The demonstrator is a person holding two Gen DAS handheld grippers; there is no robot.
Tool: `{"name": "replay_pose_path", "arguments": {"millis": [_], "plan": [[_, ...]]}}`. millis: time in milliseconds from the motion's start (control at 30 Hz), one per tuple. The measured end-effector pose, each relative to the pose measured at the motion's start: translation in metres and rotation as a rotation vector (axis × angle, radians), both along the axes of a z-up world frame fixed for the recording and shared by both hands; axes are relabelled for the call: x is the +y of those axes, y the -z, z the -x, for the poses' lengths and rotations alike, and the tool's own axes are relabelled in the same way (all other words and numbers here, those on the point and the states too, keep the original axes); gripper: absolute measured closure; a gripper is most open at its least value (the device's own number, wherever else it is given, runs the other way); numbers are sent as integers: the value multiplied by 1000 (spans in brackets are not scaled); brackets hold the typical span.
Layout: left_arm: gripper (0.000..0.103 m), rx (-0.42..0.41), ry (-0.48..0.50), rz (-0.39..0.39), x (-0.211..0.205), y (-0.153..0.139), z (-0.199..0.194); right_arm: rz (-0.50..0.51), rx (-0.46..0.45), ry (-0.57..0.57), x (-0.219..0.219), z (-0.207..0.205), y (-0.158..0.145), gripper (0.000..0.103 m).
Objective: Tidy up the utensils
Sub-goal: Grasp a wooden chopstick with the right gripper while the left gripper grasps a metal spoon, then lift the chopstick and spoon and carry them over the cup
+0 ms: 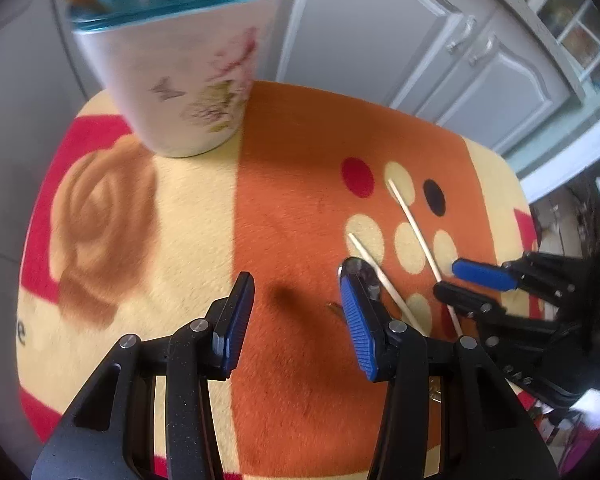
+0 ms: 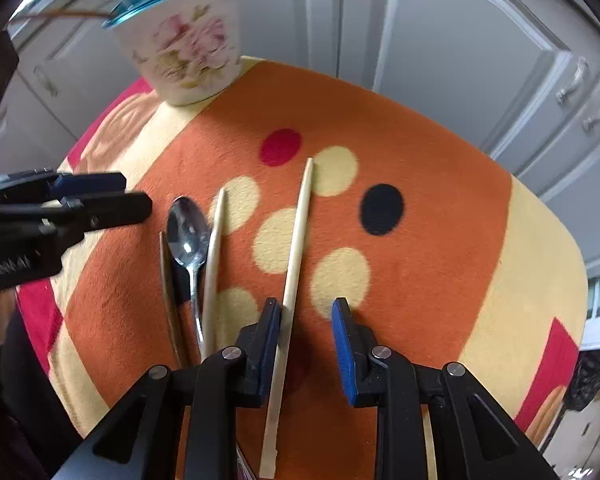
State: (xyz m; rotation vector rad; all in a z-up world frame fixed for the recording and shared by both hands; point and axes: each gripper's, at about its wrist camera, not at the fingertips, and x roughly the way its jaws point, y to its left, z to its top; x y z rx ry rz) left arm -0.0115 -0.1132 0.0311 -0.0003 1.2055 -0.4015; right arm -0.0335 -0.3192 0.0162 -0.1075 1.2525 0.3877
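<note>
Two pale chopsticks, a metal spoon (image 2: 188, 232) and a thin brown stick (image 2: 166, 280) lie side by side on the orange patterned cloth (image 2: 420, 160). My right gripper (image 2: 306, 340) points down over the longer chopstick (image 2: 296, 248). Its jaws are open around the chopstick, which lies against the left pad (image 2: 274, 340). The shorter chopstick (image 2: 214, 256) rests just left of that. My left gripper (image 1: 298, 308) hangs open over bare cloth, with the spoon bowl (image 1: 358, 268) peeking out behind its right finger. A floral holder (image 1: 180, 80) with a teal rim stands at the far end with sticks in it.
The cloth covers a small round table (image 1: 496, 184) whose edge drops off on all sides. Grey cabinet doors (image 1: 380, 32) stand close behind it. In the left wrist view the right gripper (image 1: 446, 280) sits near the table's right edge, beside my left one.
</note>
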Motion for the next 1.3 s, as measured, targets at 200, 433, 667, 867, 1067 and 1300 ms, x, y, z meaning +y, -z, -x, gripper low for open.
{"name": "replay_pose_path", "arguments": {"millis": [200,433,667,867,1067,1300], "plan": [[58,27,58,0,-17,10,-11,-108,17,25,-9,-15,-1,78],[78,17,138,-9,-33,13,-15,-74,23,-28,9,-25,6,78],[96,-6,203,-9,-46,14,-11,-75,16,-66,8,-31,3,85],[99,-40,173,32,-33,-11,-5,-71,11,-78,2,-30,-7,98],[101,-114,135,70,-12,-48,4,-127,-49,-54,-15,-18,-43,98],[102,-231,115,78,7,-100,18,-208,-134,-24,-33,4,-86,98]]}}
